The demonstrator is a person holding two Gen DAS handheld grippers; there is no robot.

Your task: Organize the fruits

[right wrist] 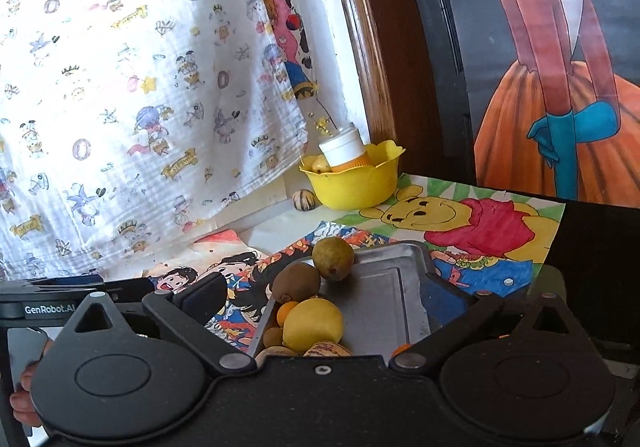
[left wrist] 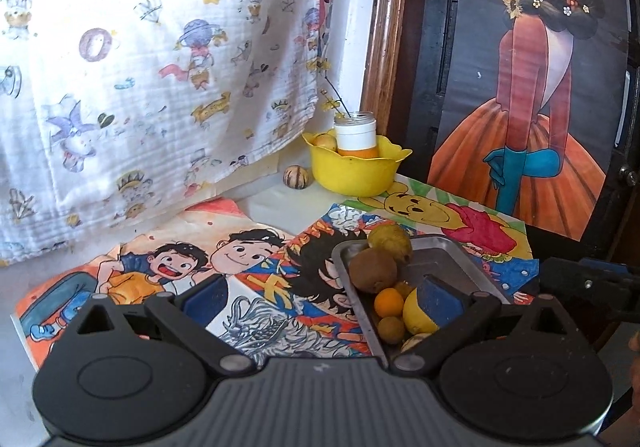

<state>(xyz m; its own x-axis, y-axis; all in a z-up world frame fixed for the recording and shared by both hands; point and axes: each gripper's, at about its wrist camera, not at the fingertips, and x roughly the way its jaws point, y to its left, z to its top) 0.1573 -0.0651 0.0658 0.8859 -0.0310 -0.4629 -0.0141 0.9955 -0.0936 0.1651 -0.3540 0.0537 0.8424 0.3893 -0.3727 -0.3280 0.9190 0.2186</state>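
A metal tray (left wrist: 444, 251) (right wrist: 380, 287) lies on cartoon drawings. Along its left side sit a brown kiwi (left wrist: 374, 271) (right wrist: 296, 281), a green-yellow pear (left wrist: 390, 241) (right wrist: 333, 253), a lemon (left wrist: 414, 313) (right wrist: 313, 323), a small orange (left wrist: 389, 302) (right wrist: 286, 311) and a small brown fruit (left wrist: 391, 329) (right wrist: 274, 337). A striped fruit (right wrist: 326, 349) shows at the tray's near end. My left gripper (left wrist: 324, 297) is open at the tray's left edge, its right finger in front of the lemon. My right gripper (right wrist: 324, 295) is open above the tray, holding nothing.
At the back stands a yellow bowl (left wrist: 356, 171) (right wrist: 356, 183) holding a white-capped jar (left wrist: 355, 133) (right wrist: 344, 149) and a yellow fruit. A striped fruit (left wrist: 295, 177) (right wrist: 305, 199) lies left of it. A printed cloth (left wrist: 140, 67) hangs on the left, and a dark cabinet with a poster (left wrist: 540, 87) stands on the right.
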